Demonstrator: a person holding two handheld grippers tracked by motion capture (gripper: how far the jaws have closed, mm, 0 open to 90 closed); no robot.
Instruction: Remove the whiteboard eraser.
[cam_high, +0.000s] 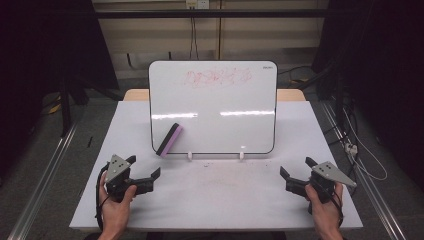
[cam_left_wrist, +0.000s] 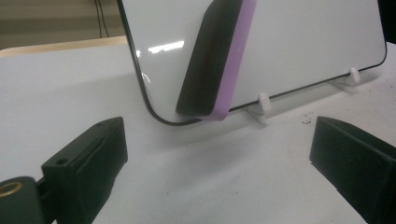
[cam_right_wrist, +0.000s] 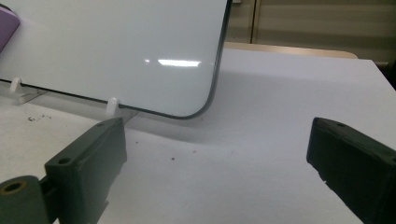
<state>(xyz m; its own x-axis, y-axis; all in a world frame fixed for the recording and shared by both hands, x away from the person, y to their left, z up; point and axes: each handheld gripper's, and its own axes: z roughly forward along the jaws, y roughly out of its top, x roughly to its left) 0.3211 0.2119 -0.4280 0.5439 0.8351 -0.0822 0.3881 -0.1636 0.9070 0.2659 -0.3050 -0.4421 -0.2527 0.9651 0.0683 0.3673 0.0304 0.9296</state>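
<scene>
Both sets of fingers released, empty: left gripper (cam_high: 145, 172) near eraser (cam_high: 168, 140) on whiteboard (cam_high: 220, 110); right gripper (cam_high: 296, 168) well apart.

glossy whiteboard (cam_high: 215, 110) (light streaks mirrored), matt white table cover (cam_high: 215, 200), soft-looking felt eraser (cam_high: 169, 140).

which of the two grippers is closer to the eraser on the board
The left gripper: the purple-and-black eraser leans on the whiteboard's lower left corner, just ahead of its open jaws. The right gripper sits off the board's opposite corner.
</scene>
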